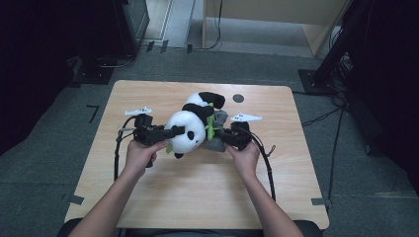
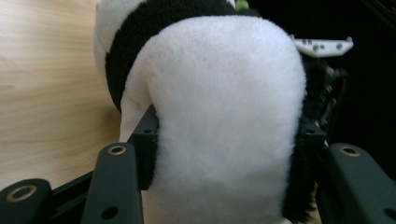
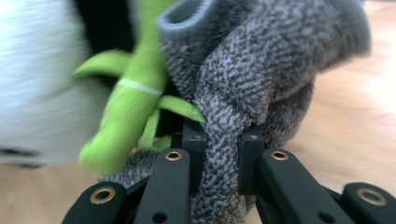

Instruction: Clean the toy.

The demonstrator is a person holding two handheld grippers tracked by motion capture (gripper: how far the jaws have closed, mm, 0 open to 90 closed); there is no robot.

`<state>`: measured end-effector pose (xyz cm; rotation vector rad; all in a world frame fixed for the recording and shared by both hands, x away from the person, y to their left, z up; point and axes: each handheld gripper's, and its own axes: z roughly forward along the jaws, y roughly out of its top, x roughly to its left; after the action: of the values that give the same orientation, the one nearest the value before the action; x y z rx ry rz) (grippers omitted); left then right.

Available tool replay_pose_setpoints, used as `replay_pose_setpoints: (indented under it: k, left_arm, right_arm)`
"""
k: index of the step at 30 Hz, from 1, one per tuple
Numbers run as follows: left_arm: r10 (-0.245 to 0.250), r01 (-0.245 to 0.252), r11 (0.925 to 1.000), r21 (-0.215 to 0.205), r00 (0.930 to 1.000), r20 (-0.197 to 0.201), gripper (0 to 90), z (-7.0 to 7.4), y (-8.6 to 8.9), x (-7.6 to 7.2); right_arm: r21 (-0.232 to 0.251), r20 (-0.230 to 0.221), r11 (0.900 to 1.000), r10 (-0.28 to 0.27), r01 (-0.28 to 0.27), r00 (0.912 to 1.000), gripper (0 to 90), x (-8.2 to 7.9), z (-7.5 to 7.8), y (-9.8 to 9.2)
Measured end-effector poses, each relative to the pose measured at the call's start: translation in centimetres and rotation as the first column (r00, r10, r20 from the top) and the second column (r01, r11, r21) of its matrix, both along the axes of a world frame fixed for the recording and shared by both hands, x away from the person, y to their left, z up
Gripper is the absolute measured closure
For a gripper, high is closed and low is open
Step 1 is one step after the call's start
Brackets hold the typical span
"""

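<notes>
plush panda (image 1: 190, 129) (lying), grey sock (image 1: 216, 143) beside

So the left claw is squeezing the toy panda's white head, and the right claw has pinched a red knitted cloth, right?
Nearly. The left claw does squeeze the toy panda on its white part, and the right claw is pinched shut, but the knitted cloth is grey, not red. The right gripper view shows this.

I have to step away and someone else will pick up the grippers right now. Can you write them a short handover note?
Left gripper: shut on the toy panda's white head.
Right gripper: pinched shut on a fold of the grey knit cloth.
Both toy and cloth are over the middle of the wooden table; the cloth lies against the panda's green bamboo sprig.
Done: both things gripped.
Left: probably dressing the panda in the cloth; not yet on.
</notes>
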<state>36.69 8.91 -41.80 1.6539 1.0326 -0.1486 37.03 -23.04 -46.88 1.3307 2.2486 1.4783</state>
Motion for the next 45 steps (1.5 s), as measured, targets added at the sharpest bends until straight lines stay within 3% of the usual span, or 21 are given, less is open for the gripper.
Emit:
replay_pose_setpoints:
  k: [3,7,9,11,13,15,19,23,29,33,37,40,43,45]
  left_arm:
    - [0.030,-0.030,0.9995,-0.006,0.9995,-0.011,44.3,-0.1,0.8,0.3]
    - [0.064,-0.064,0.9979,-0.002,0.9979,-0.009,45.5,-0.4,1.3,0.5]
    - [0.095,-0.095,0.9955,0.007,0.9955,0.009,46.1,-0.3,1.4,0.5]
    - [0.110,-0.110,0.9940,0.000,0.9938,0.016,46.1,-0.4,1.7,0.6]
    - [0.116,-0.116,0.9932,-0.012,0.9932,0.012,46.1,-0.5,1.9,0.8]
    - [0.123,-0.123,0.9923,0.005,0.9919,0.030,45.9,-0.4,2.0,0.8]
    - [0.152,-0.155,0.9874,0.032,0.9855,0.075,45.8,-0.4,2.4,1.0]
    - [0.174,-0.181,0.9816,0.061,0.9793,0.103,45.5,-0.7,3.0,1.4]
    - [0.223,-0.230,0.9715,0.057,0.9691,0.105,45.2,-1.2,4.0,2.3]
    - [0.242,-0.249,0.9672,0.051,0.9635,0.115,45.2,-1.6,4.6,2.8]
    - [0.263,-0.273,0.9590,0.076,0.9571,0.123,45.1,-1.9,5.1,3.6]
    - [0.285,-0.294,0.9537,0.060,0.9496,0.131,45.1,-2.0,5.7,4.0]
    - [0.292,-0.303,0.9504,0.069,0.9468,0.135,45.0,-2.6,6.2,4.2]
    - [0.305,-0.311,0.9495,0.038,0.9451,0.117,44.8,-3.1,6.6,4.4]
  right_arm:
    - [0.032,-0.044,0.998,0.052,-0.051,0.9977,80.2,-0.3,-0.4,0.8]
    - [0.013,-0.013,0.998,0.055,-0.055,0.9984,80.1,-0.7,0.1,1.1]
    - [0.056,-0.013,0.997,0.056,-0.055,0.9983,80.1,-0.7,0.5,0.6]
    - [0.070,-0.017,0.994,0.080,-0.078,0.9967,80.1,-0.9,0.9,0.4]
    - [0.053,0.000,0.993,0.105,-0.105,0.9944,80.0,-1.3,1.3,0.8]
    - [0.007,0.029,0.994,0.110,-0.111,0.9935,79.6,-1.6,1.8,1.0]
    - [-0.061,0.081,0.995,0.081,-0.076,0.9934,79.4,-1.6,2.3,0.3]
    - [-0.052,0.092,0.998,0.040,-0.035,0.9950,79.0,-1.3,2.3,-1.1]
    - [-0.031,0.122,0.999,-0.023,0.027,0.9922,78.5,-0.9,2.6,-3.3]
    - [-0.045,0.127,0.997,-0.060,0.066,0.9902,78.4,-0.7,2.7,-4.6]
    - [-0.041,0.136,0.994,-0.096,0.103,0.9860,78.4,-0.5,2.9,-6.0]
    - [-0.053,0.141,0.990,-0.122,0.130,0.9825,78.3,-0.4,2.9,-7.0]
    - [-0.075,0.132,0.986,-0.141,0.152,0.9812,78.2,-0.2,2.6,-7.7]
    - [-0.099,0.125,0.982,-0.149,0.162,0.9809,78.2,0.0,2.2,-8.1]
